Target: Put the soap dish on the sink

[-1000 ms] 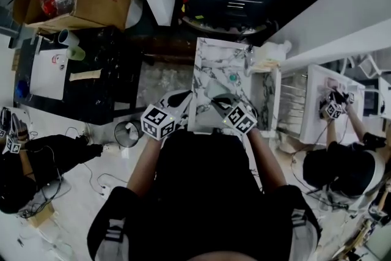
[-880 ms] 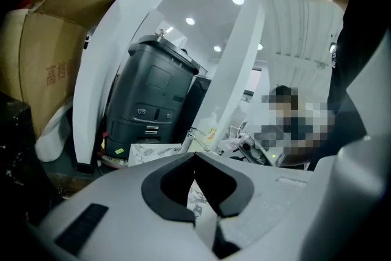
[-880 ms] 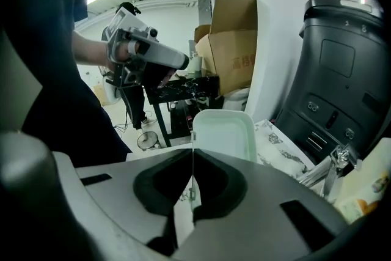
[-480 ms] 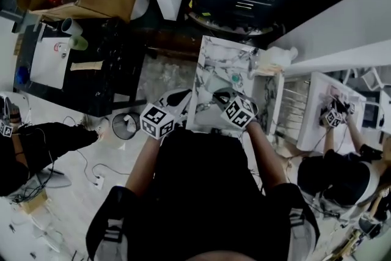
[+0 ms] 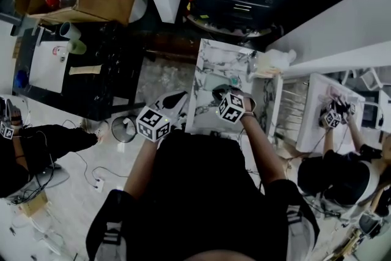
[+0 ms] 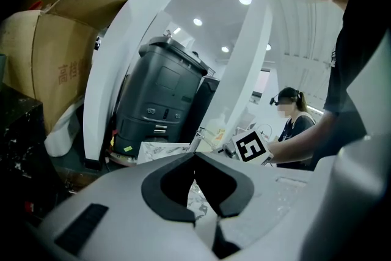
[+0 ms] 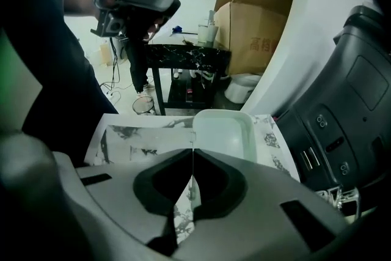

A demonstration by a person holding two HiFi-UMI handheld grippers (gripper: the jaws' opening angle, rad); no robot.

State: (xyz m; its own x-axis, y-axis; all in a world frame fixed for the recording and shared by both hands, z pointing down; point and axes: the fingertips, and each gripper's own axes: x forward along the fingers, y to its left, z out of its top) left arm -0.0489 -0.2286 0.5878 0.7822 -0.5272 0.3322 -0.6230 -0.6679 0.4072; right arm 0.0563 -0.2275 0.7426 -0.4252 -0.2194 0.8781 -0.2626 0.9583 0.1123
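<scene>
**Placing step, as I judge it.** The right hand-held gripper (image 7: 191, 159) points steeply down over the sink (image 7: 131, 137) with its jaws closed. Their seam runs straight into the left wall of the dish (image 7: 225, 131). I therefore read the grip as a pinch on that thin wall, though the contact itself lies under the pads.

The dish is a pale, shallow tray with rounded corners, open side up and about level. It lies to the right of the jaw seam and is partly hidden beneath the right jaw. It is over the marbled top of the sink, about midway along it. In the head view the tap (image 5: 251, 64) stands beyond it, toward the far right corner. I cannot tell from either view whether the base rests on the marble or is just above it.

**Doing the step well.**
- I would keep the dish level and bring its base flat onto bare marble, clear of the tap and well in from the edges.
- Only then would I part the jaws.
- A one-wall pinch lets the free side sag, so that side is likely to touch first, and the dish may pivot or skid on the smooth stone.
- After release I would draw back along the wall, not across it, so as not to drag the rim.

The left hand-held gripper (image 6: 194, 156) is closed on nothing. It hangs just beside the sink's left edge, apart from the dish.
</scene>
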